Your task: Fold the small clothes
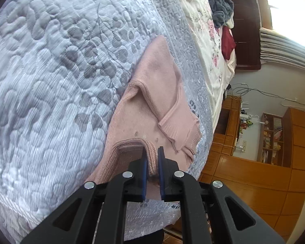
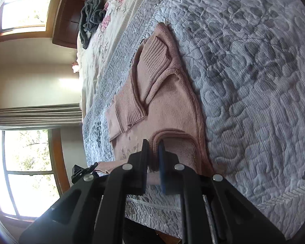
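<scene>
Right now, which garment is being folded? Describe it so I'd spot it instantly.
On the grey-blue quilted bedspread, near its edge, lies a pink knit sweater with sleeves folded inward, its ribbed neckline pinched by both grippers. The only other clothes are dark grey and red, heaped far off by the headboard.

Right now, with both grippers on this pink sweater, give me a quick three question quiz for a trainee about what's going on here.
1. True or false: the left gripper is shut on the pink sweater at its ribbed neckline.
2. The sweater lies on: A) a wooden floor, B) a grey quilted bedspread, C) a chair.
3. Fill in: both sleeves are folded ____ the sweater's body.

Key: 1 true. 2 B. 3 over. The right gripper grips the neckline too.
</scene>
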`<state>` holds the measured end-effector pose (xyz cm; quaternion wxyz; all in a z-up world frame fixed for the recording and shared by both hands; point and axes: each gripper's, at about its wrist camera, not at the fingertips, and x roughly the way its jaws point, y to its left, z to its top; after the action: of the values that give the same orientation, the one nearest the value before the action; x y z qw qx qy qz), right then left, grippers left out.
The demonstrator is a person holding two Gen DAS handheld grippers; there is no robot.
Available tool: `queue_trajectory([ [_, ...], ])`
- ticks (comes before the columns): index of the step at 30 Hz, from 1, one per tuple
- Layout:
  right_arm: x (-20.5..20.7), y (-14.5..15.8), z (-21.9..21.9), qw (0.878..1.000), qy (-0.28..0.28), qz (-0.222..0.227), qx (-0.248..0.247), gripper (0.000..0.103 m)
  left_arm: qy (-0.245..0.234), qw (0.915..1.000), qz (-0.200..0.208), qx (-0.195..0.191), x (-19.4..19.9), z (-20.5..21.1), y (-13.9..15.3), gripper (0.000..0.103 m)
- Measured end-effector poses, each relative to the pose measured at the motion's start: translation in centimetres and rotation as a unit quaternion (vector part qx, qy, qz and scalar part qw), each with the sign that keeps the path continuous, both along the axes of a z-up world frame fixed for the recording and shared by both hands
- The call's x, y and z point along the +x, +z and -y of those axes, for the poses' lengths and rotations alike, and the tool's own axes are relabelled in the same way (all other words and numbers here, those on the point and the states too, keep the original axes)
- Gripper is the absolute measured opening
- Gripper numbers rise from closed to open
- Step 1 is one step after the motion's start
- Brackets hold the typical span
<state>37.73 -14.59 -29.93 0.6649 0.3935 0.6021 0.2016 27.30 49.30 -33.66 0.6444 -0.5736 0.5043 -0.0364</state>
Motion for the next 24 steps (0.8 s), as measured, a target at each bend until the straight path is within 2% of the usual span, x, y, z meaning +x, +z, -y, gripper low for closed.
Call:
queue_trajectory([
  [4,3.0,-3.0,-0.7,0.999,0.001,-0.026,-0.023,0.008,-0.008,0.9996,-0.028,0.006,3.1,-0.2,-3.0,0.009],
  [7,4.5,-4.8,-1.1,0.999,0.006,-0.04,-0.034,0.01,-0.024,0.9992,-0.031,0.01,4.7,-0.1,-4.3,0.015],
  [9,5.2,-5.4,-1.4,0.998,0.014,-0.044,-0.042,0.016,-0.029,0.9994,-0.019,0.006,5.1,0.0,-4.4,0.019],
  [10,5.4,-5.5,-1.5,0.998,0.022,-0.045,-0.043,0.019,-0.029,0.9995,-0.011,0.003,5.0,0.0,-4.2,0.025],
  [11,5.5,-5.3,-1.5,0.998,0.028,-0.044,-0.04,0.029,-0.026,0.9997,0.004,0.001,4.9,-0.2,-3.8,0.035],
  [12,5.5,-4.8,-1.4,0.998,0.031,-0.038,-0.039,0.041,-0.023,0.9995,0.019,0.006,4.8,-0.5,-3.3,0.04],
  [13,5.5,-4.1,-1.4,0.998,0.035,-0.026,-0.044,0.043,-0.024,0.9991,0.031,0.015,4.7,-0.8,-2.7,0.047],
  [16,5.4,-2.1,-1.6,0.996,0.062,0.013,-0.065,0.043,-0.052,0.9965,0.052,0.038,4.9,-0.8,-1.7,0.048],
  [18,5.2,-1.3,-1.9,0.991,0.081,0.04,-0.096,0.043,-0.084,0.9927,0.046,0.074,5.4,-0.2,-1.4,0.048],
  [24,5.1,-1.6,-3.1,0.979,0.109,0.08,-0.155,0.043,-0.143,0.9805,0.022,0.133,7.0,1.6,-1.9,0.051],
])
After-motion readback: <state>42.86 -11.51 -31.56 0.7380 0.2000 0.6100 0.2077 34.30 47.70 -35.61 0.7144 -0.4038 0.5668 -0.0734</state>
